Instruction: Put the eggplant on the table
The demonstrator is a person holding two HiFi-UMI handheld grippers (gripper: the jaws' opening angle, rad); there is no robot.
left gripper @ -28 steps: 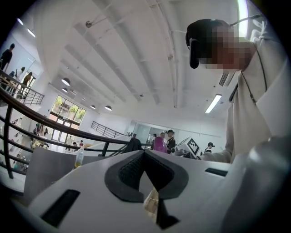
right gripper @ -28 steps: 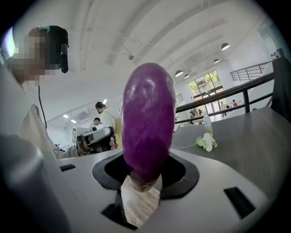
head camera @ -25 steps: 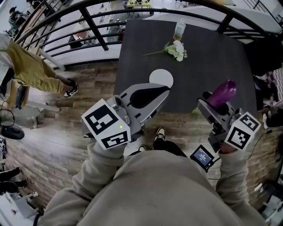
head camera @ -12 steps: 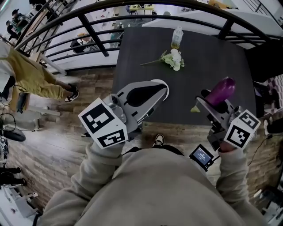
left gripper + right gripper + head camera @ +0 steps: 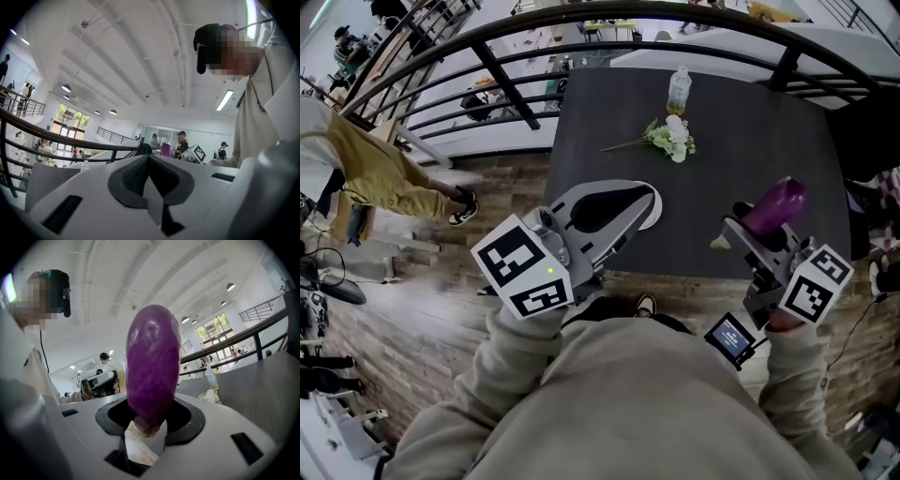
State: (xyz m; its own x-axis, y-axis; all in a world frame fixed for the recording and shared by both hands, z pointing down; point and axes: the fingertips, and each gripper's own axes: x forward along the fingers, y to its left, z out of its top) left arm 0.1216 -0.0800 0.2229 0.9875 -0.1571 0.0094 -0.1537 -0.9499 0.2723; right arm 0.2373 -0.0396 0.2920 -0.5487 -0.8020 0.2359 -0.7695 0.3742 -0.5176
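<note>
**Both arms forward, right tongs loaded**

The person's left tongs (image 5: 639,201) reach ahead roughly level. Their jaws are brought together with nothing between them, and their marker cube (image 5: 525,267) sits just ahead of the left sleeve (image 5: 492,375). The right tongs (image 5: 742,228) tilt slightly downward, with the jaws clamped on the lower end of the eggplant (image 5: 775,203), which sticks out past the tips. The right sleeve (image 5: 792,366) is bent close to the torso. The two tongs are well apart.
</note>
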